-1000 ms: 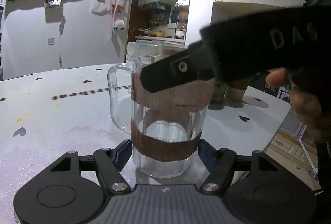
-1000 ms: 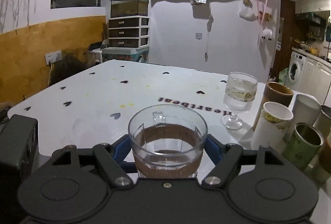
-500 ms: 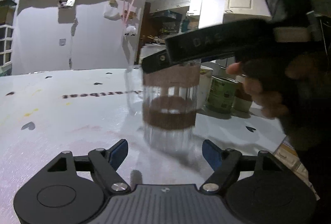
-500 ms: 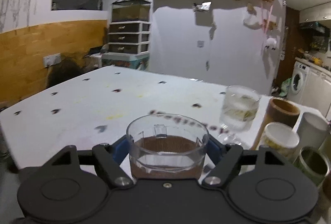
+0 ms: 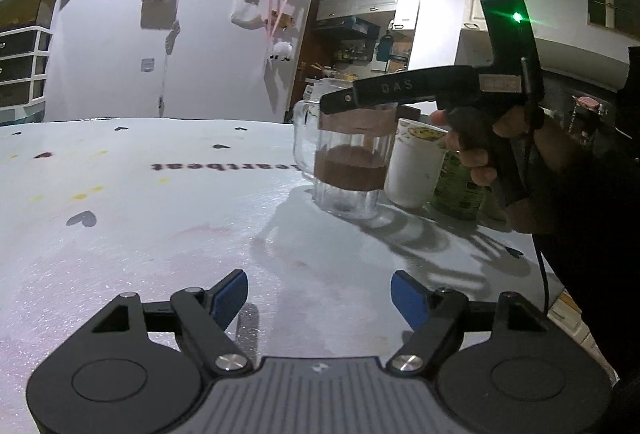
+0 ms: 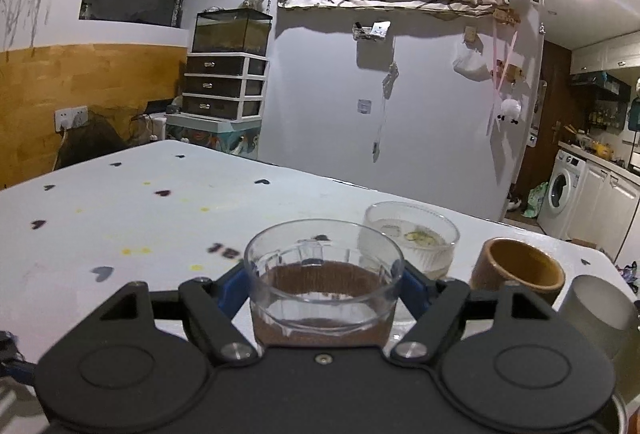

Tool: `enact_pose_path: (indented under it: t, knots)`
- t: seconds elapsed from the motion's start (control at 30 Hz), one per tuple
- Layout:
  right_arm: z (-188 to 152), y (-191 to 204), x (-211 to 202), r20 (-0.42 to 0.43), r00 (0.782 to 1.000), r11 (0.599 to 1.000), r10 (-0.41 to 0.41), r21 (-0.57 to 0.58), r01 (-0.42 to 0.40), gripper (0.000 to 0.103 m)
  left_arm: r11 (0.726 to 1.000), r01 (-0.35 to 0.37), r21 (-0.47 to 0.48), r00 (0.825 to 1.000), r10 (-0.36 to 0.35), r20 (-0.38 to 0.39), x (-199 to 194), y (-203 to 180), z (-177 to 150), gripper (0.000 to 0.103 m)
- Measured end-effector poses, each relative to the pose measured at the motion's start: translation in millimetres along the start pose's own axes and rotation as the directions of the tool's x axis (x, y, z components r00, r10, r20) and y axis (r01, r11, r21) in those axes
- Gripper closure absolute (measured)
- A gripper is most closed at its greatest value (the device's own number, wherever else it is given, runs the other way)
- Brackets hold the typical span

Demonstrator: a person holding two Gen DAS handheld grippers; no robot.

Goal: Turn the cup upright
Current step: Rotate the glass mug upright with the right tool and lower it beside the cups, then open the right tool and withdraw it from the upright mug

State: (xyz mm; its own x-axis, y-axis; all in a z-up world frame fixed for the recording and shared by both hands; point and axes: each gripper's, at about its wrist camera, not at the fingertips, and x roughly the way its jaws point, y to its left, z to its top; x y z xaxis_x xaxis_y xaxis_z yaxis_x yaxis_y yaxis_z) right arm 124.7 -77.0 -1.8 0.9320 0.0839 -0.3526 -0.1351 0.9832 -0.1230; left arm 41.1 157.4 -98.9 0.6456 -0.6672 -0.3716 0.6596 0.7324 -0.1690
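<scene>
The white tabletop (image 5: 160,234) with the little black hearts is taking up most of both views, and it's carrying a cluster of drinkware over on its right side. The cup (image 5: 347,163), a clear glass mug with brown bands around it, is sitting upright there with its base on the tabletop and its handle sticking out to the left in the left wrist view. The right tongs (image 6: 324,284) are pinching it up near the rim, blue pads (image 6: 412,288) pressing on both sides, so from the right wrist view you're looking straight down into the open mouth. A hand (image 5: 492,149) is gripping the handle of those tongs off to the right. Just beside the cup, a white cup (image 5: 416,165) is standing, with a green can (image 5: 460,185) right behind that. From the right wrist view, a ribbed glass (image 6: 412,238) is sitting just past the cup, then a brown cup (image 6: 520,270) and a grey tumbler (image 6: 600,314) further right. The left tongs (image 5: 320,300) are hanging back well apart from the cup, spread wide with nothing between the blue pads (image 5: 228,294), hovering low over bare tabletop.
</scene>
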Motion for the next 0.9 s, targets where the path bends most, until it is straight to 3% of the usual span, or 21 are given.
enact_pose_path:
  t: [0.2,0.43,0.9]
  knots:
    - [-6,-13,0,0.005,1.000,0.999,0.004,0.049,-0.005,0.025,1.000,-0.016,-0.010,1.000,0.016,0.000,0,4,6,0.024]
    - [-3,-18,-22,0.027,0.999,0.996,-0.027,0.082,0.025,0.012,0.998,-0.056,-0.008,0.998,0.056,-0.002,0,6,19,0.024]
    - [-19,-1,-131,0.111,0.974,0.966,-0.196,0.196,0.171,0.006,0.989,-0.144,-0.039,0.989,0.146,0.036,-16,-1,62,0.021]
